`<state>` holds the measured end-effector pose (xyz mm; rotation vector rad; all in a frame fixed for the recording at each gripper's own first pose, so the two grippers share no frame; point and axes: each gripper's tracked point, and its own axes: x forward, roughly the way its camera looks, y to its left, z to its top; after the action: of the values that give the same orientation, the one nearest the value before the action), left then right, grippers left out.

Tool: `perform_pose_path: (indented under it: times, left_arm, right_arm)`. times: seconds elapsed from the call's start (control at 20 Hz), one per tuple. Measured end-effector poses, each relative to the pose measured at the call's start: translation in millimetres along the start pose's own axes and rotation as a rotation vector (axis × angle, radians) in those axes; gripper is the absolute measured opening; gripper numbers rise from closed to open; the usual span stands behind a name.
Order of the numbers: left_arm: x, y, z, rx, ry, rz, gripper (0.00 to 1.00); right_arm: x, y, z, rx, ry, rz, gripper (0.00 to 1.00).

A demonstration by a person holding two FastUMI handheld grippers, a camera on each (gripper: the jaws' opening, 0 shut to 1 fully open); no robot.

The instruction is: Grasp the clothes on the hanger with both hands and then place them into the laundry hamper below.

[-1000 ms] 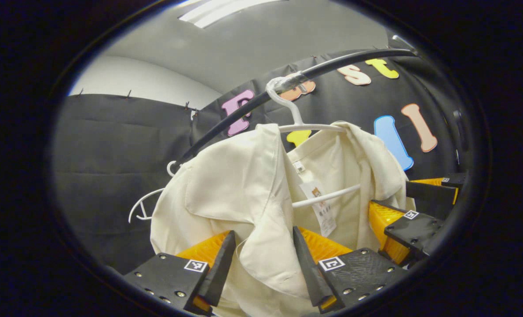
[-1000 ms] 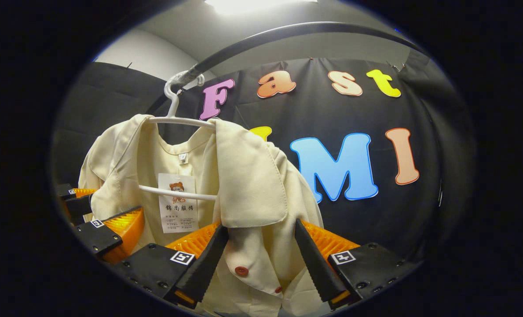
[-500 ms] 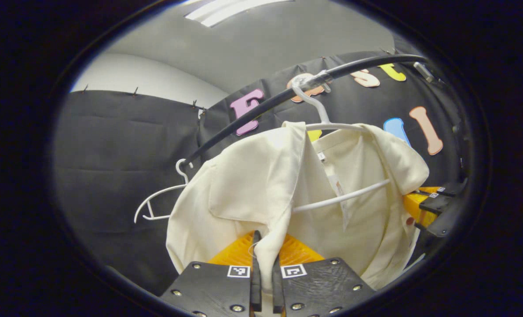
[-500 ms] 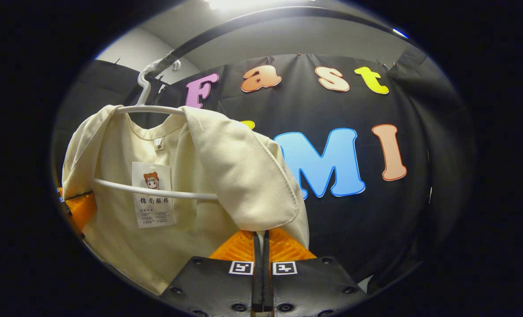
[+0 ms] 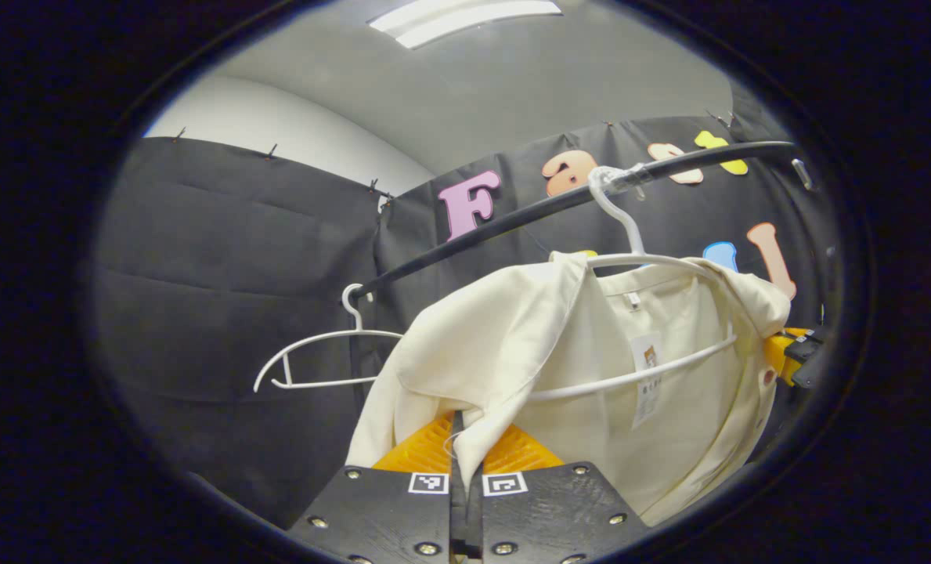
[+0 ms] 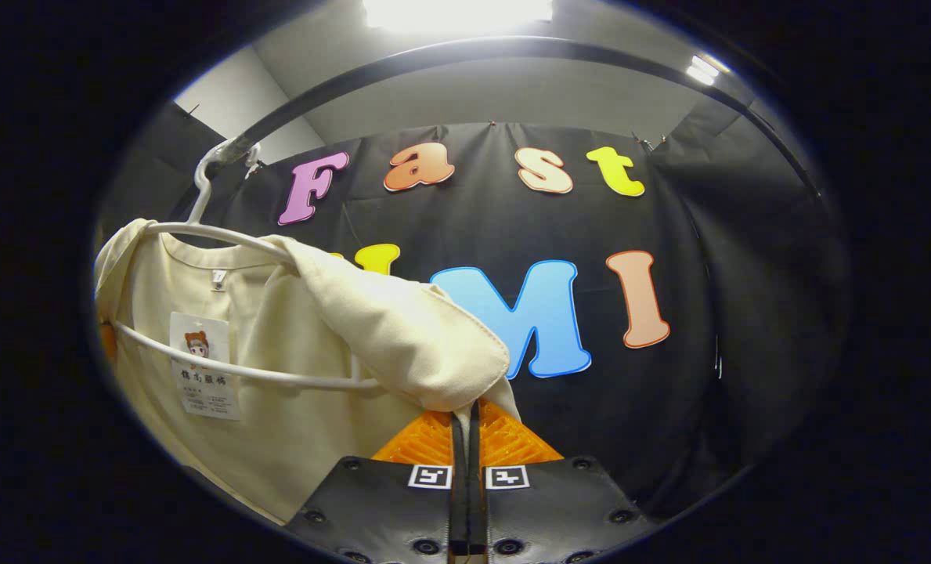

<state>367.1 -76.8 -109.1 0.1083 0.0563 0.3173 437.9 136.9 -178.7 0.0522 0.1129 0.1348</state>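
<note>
In the left gripper view, your left gripper (image 5: 459, 470) has its jaws pressed together on a fold of the cream cotton shirt (image 5: 512, 352), at the front edge below the collar. The shirt hangs on the white plastic hanger (image 5: 637, 258), whose hook sits on the black metal rail (image 5: 512, 215) near the rail's right end. An empty white hanger (image 5: 316, 360) hangs further left on the same rail. At the shirt's far shoulder you can see part of the other gripper (image 5: 794, 356). The risk here: your pinch takes only a thin fold, so a sharp pull could let the cloth slip out. The crossbar of the hanger passes inside the shirt, so dragging straight down could snag the collar on it or tear the hook off the rail.

In the right gripper view, your right gripper (image 6: 466, 462) is clamped on the opposite front flap of the shirt (image 6: 402, 345), just under the collar's rounded corner. The hanger (image 6: 222, 235) carries the neckline, and a paper tag (image 6: 203, 364) dangles inside. If your two hands pull unevenly, one shoulder may stay hooked while the other comes free, and the shirt will swing. The hamper is not visible to me, so I cannot judge the drop.
</note>
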Motion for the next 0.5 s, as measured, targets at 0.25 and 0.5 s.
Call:
perform_pose_path:
  times: [0.25, 0.5]
  left_arm:
    - [-1.8, 25.0, 11.7, -0.003, -0.018, 0.051, 0.02]
    - [-11.8, 38.5, 25.2, -0.042, 0.020, 0.030, 0.01]
  right_arm:
    - [11.8, -18.1, 23.5, 0.022, -0.067, -0.034, 0.00]
    - [24.6, -15.5, 41.1, 0.044, -0.111, -0.025, 0.00]
